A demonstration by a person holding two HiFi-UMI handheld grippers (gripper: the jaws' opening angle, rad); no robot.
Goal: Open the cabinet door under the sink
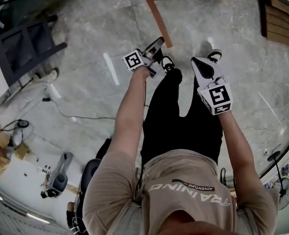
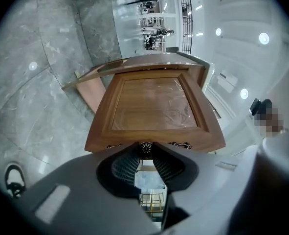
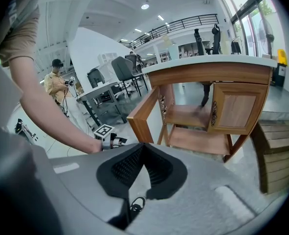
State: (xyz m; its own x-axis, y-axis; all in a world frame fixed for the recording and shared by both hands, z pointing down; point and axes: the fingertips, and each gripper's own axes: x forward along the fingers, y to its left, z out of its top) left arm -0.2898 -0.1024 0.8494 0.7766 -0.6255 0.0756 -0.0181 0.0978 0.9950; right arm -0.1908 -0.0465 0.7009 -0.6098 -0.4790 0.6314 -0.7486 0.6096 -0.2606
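My left tool (image 2: 145,154) is clamped on the knob (image 2: 145,148) of the cabinet door (image 2: 154,104). The door stands swung out from the cabinet (image 3: 212,75). My right tool (image 3: 143,149) is closed on nothing, well clear of the door.

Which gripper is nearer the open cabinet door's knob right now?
Left. The left gripper has its jaws on the door knob at the cabinet door's edge; the right gripper is shut, empty, back from the cabinet.
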